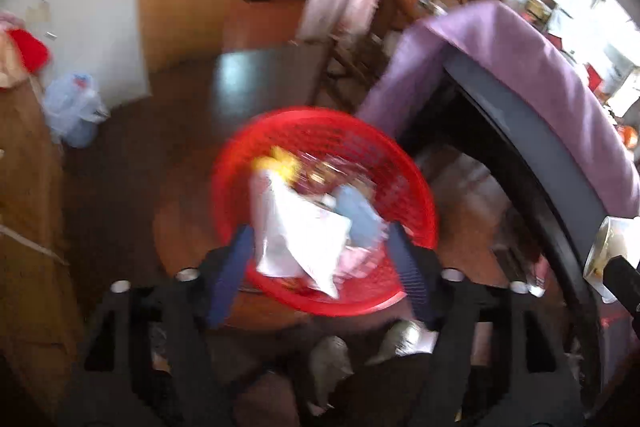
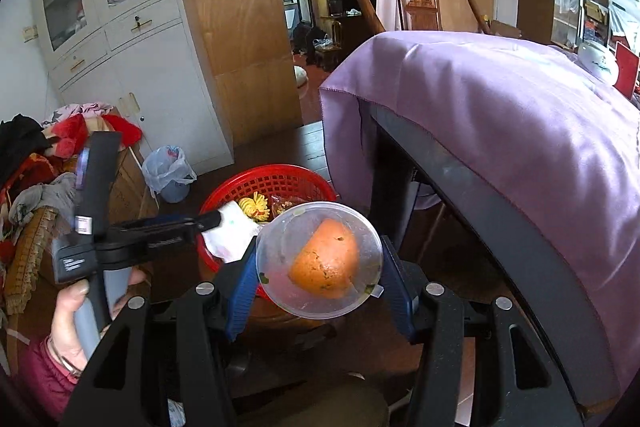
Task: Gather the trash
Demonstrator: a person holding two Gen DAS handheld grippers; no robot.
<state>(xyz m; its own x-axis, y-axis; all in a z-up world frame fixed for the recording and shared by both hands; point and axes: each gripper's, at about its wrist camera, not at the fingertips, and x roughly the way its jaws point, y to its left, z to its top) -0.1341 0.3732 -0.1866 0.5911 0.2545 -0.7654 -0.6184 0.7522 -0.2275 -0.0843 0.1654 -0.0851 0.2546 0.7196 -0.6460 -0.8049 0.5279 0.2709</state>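
Right gripper (image 2: 320, 265) clamps a clear tub (image 2: 319, 261) with orange leftovers (image 2: 325, 264); left gripper (image 1: 320, 251), jaws apart, over the red basket (image 1: 404, 179) at 12 o'clock, holding maybe white wrappers (image 1: 296, 235).

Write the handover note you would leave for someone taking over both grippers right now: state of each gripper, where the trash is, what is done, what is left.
Left gripper: open above the red basket, white wrapper between its fingers, apparently just let go (blurred).
Right gripper: shut on the clear plastic container with orange food residue, held short of the basket.
Done: yellow scrap and other wrappers lie in the basket.
Left: carry the container over the basket and release it, probably next.
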